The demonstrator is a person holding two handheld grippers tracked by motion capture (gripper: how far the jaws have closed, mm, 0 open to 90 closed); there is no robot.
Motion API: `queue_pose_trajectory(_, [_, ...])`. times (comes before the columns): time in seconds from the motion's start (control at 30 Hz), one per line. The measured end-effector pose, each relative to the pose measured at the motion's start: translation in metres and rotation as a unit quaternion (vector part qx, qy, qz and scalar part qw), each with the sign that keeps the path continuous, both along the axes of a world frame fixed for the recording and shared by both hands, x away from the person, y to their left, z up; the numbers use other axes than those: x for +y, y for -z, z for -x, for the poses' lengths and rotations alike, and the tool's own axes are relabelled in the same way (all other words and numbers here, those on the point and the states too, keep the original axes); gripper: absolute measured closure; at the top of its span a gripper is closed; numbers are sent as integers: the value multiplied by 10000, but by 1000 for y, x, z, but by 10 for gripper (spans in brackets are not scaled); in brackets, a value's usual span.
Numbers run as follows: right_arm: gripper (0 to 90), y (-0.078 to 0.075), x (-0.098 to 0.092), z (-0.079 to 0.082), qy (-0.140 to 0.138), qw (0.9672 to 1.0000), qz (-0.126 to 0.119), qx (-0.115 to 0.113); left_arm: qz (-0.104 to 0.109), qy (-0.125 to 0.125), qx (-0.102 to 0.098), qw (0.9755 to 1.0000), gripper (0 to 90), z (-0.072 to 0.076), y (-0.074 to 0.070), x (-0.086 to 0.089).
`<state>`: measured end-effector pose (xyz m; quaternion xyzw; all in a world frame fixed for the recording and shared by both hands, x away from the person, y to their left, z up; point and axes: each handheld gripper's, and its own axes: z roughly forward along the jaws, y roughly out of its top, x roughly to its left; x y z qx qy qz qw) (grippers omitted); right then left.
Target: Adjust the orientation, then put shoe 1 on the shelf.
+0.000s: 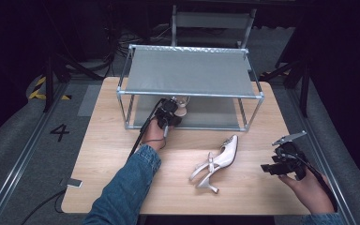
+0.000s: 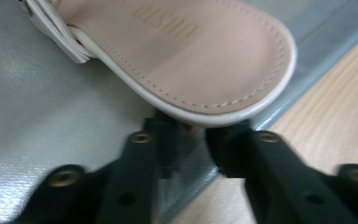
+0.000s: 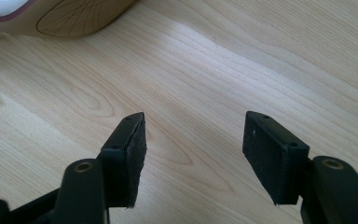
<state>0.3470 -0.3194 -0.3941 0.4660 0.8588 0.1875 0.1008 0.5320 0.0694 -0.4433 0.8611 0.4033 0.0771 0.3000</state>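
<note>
A pale pink slingback heeled shoe point(image 2: 205, 51) rests on the silver lower shelf point(image 2: 37, 116) of a metal rack point(image 1: 190, 94). My left gripper point(image 2: 191, 135) is shut on its thin heel, right under the back of the sole. From above, that gripper point(image 1: 171, 112) reaches under the rack's front rail, with the shoe point(image 1: 183, 104) just beyond it. The matching shoe point(image 1: 218, 161) lies on its side mid-table. My right gripper point(image 1: 271, 164) hovers to its right, open. Its jaws point(image 3: 193, 135) hold nothing above bare wood, and the shoe's sole point(image 3: 74, 18) sits at the top left.
The rack stands at the back of the wooden table point(image 1: 122, 154), with its grey fabric top shelf point(image 1: 190, 70) overhanging the lower one. A small flat device point(image 1: 74, 183) lies at the table's front left corner. A grey chair point(image 1: 211, 21) stands behind the rack.
</note>
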Motion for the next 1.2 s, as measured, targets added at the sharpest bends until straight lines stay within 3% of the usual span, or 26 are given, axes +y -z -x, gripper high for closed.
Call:
queue_pose_trajectory(0.07, [396, 0, 1, -2, -20, 10000, -6, 13, -97, -355, 148, 9992, 588, 7, -2, -3])
queue_pose_trajectory(0.1, [396, 0, 2, -3, -35, 10000, -10, 11, -304, -41, -12, 9995, 571, 8, -5, -2])
queue_pose_trajectory(0.17, [396, 0, 4, -5, -75, 10000, -13, -15, -666, 216, -222, 9973, 554, 10, -9, 1])
queue_pose_trajectory(0.2, [396, -1, 6, -7, -95, 9999, -39, -3, -522, -184, -38, 9985, 555, 18, -10, -2])
queue_pose_trajectory(0.23, [396, -1, 7, -8, -128, 9999, -42, -9, -377, -235, 46, 9990, 556, 23, -13, -2])
queue_pose_trajectory(0.27, [396, -1, 9, -9, -161, 9999, -50, -6, -406, -329, 17, 9986, 555, 27, -16, 0])
queue_pose_trajectory(0.3, [396, -1, 11, -10, -188, 9998, -43, -11, -462, -23, -147, 9988, 554, 26, -21, 6])
queue_pose_trajectory(0.33, [397, -1, 13, -11, -241, 9997, -57, -3, -443, 26, -152, 9989, 550, 28, -23, 8])
queue_pose_trajectory(0.37, [397, -1, 14, -12, -269, 9996, -63, -15, -350, -17, -103, 9993, 544, 32, -26, 10])
queue_pose_trajectory(0.5, [413, -3, 21, -16, -365, 9993, -105, -27, -457, 22, -129, 9989, 528, 48, -36, 17])
queue_pose_trajectory(0.73, [440, -9, 33, -21, -478, 9986, -211, -40, -460, -129, 45, 9988, 510, 64, -47, 25])
queue_pose_trajectory(0.87, [442, -12, 40, -24, -564, 9982, -200, -70, -441, -84, 83, 9990, 490, 72, -55, 32])
queue_pose_trajectory(1.03, [448, -17, 55, -27, -707, 9973, -182, -77, -338, -68, 111, 9993, 455, 82, -64, 42])
queue_pose_trajectory(1.2, [459, -24, 67, -30, -788, 9967, -161, -104, -162, -102, 242, 9995, 434, 83, -70, 51])
